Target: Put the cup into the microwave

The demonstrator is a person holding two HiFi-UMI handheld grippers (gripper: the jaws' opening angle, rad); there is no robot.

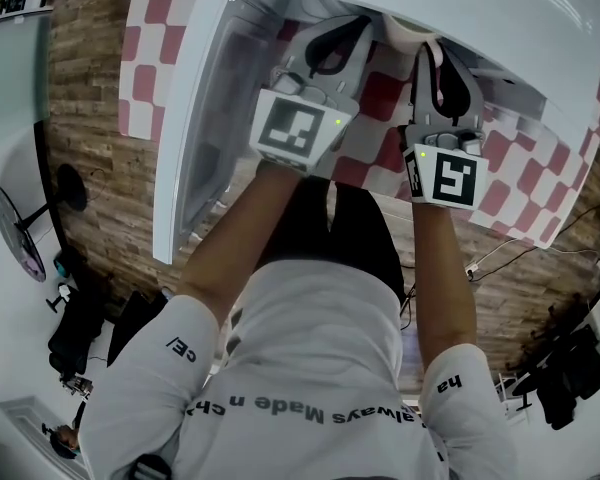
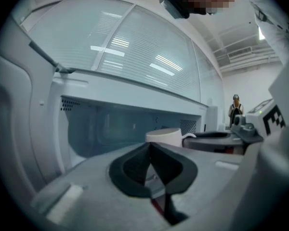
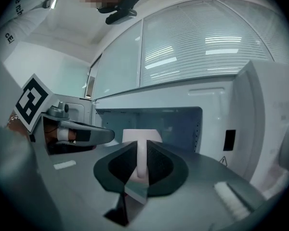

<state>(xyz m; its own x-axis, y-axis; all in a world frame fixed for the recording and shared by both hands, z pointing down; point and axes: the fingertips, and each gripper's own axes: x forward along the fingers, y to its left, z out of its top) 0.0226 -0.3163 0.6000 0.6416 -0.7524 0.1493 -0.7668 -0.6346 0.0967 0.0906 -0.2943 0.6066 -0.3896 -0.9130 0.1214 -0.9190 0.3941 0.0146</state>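
Looks like the insert step: the right gripper is clamped on the handle of the plain white cup, held upright right at the open microwave mouth. The left gripper is closed with nothing in it. Next, I'd guess: ease it deeper, set it down level, then let go

The microwave cavity stands open, straight ahead of the cup held in the right gripper. The open door juts out on the left, just beside the left gripper. That gripper sits close on the cup's left; the control panel walls off the right of the opening.
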